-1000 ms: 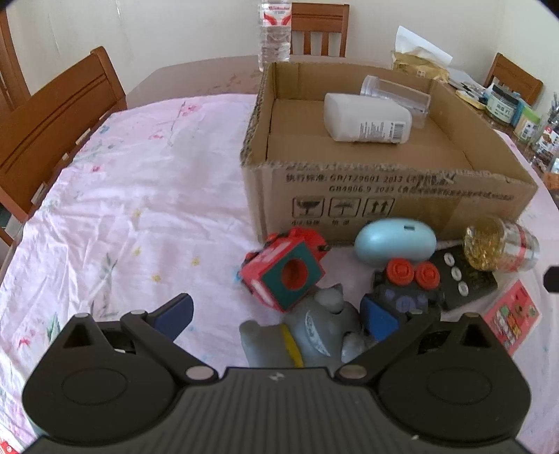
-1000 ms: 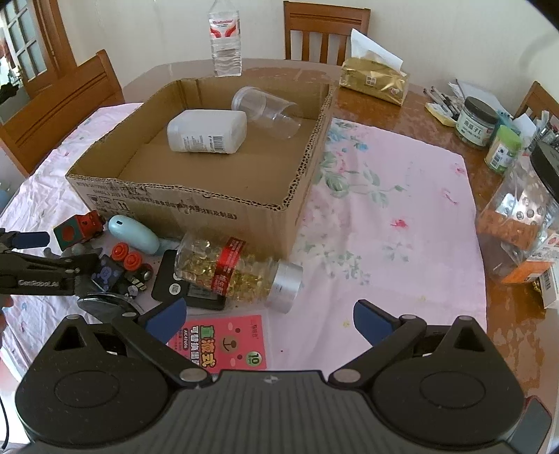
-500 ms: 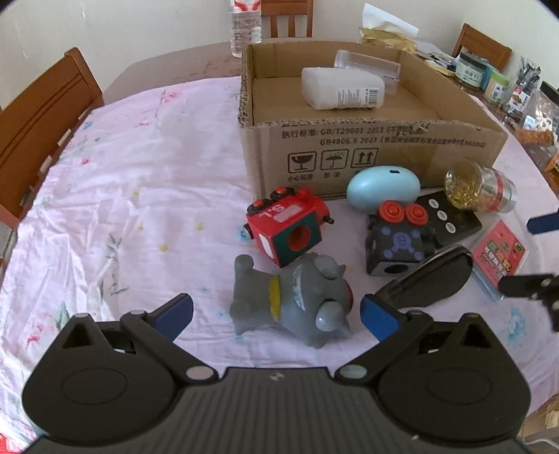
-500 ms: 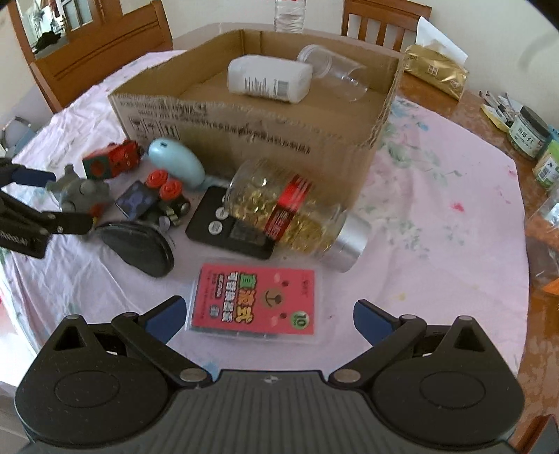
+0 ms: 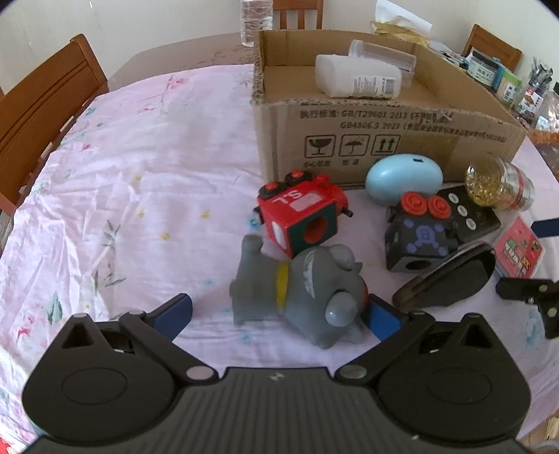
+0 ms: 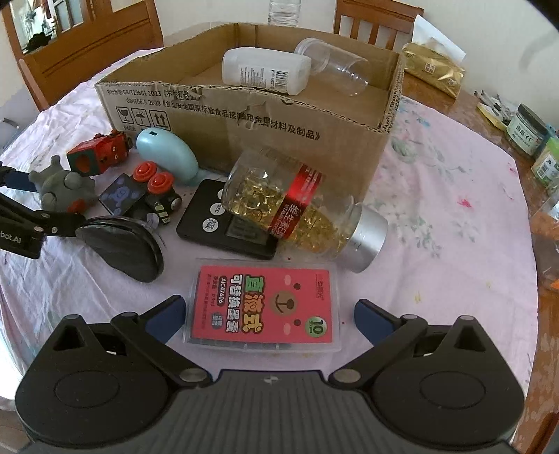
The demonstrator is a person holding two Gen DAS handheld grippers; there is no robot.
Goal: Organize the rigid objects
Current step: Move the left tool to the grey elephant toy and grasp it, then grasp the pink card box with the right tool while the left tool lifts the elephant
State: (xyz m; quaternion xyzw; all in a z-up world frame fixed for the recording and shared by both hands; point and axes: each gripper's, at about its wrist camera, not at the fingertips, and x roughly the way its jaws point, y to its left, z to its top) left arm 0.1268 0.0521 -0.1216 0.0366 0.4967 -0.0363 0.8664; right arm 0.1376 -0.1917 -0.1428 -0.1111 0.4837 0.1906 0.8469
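Note:
My left gripper [image 5: 277, 312] is open, low over the pink cloth, and a grey toy animal [image 5: 300, 290] lies on its side between the fingers. Beyond it sit a red cube toy [image 5: 300, 216], a pale blue egg-shaped case [image 5: 403, 176] and a black cube with red buttons [image 5: 419, 234]. My right gripper [image 6: 269, 314] is open, with a flat pink card box [image 6: 265, 307] between its fingers. Past that lie a capsule bottle [image 6: 300, 206] resting on a black timer [image 6: 227, 227], and a black oval case [image 6: 122, 244]. The cardboard box [image 6: 244, 115] holds a white bottle [image 6: 265, 71] and a clear jar [image 6: 332, 66].
Wooden chairs [image 5: 45, 104] stand at the left and far sides of the table. A water bottle [image 5: 255, 21] stands behind the cardboard box. Jars and small containers [image 6: 527, 129] crowd the bare wood at the right, beside a gold tissue pack [image 6: 433, 70].
Both grippers have come down and closer to the table. The grey toy now lies between the left fingers and the pink card box between the right fingers. Both stay open.

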